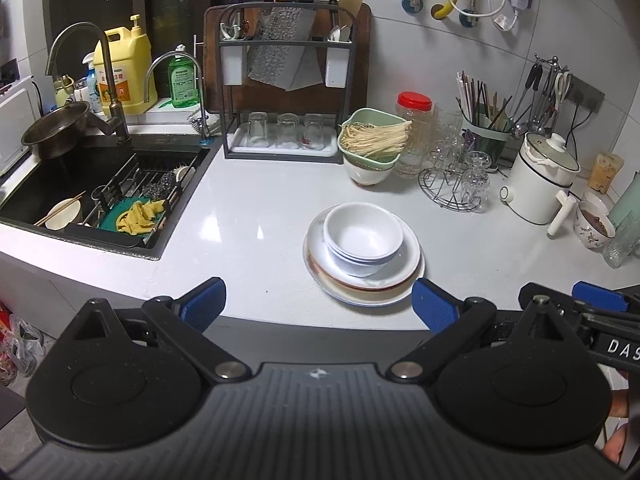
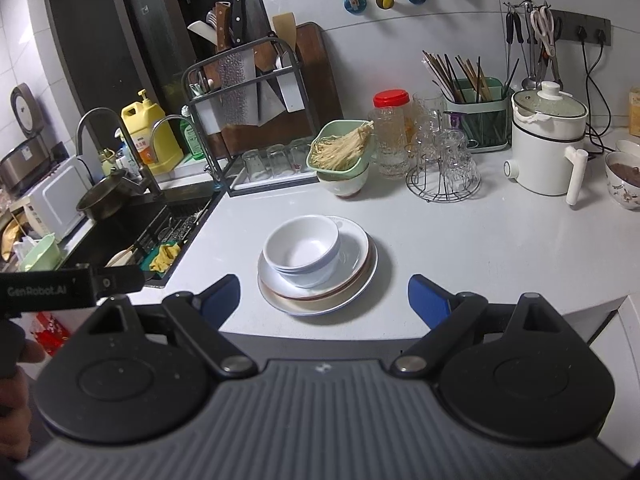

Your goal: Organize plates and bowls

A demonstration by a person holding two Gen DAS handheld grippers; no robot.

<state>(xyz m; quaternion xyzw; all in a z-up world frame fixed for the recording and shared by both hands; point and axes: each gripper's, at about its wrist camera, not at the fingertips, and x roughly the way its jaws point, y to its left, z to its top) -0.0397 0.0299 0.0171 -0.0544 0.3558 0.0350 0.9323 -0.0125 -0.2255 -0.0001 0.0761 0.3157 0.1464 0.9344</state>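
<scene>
A stack of white bowls (image 1: 363, 240) sits on a stack of plates (image 1: 370, 288) on the white counter, near its front edge. The same bowls (image 2: 304, 250) and plates (image 2: 344, 284) show in the right wrist view. My left gripper (image 1: 318, 306) is open and empty, held just in front of the counter edge, short of the plates. My right gripper (image 2: 324, 298) is open and empty, also in front of the stack. Part of the right gripper (image 1: 592, 308) shows at the right of the left wrist view.
A black sink (image 1: 104, 196) with a bowl, chopsticks and cloth lies at left. A knife rack (image 1: 286, 92) with upturned glasses stands behind. A green strainer of noodles (image 1: 372, 138), a glass jar (image 1: 414, 132), a glass stand (image 1: 460, 176) and a white pot (image 1: 542, 176) fill the back right.
</scene>
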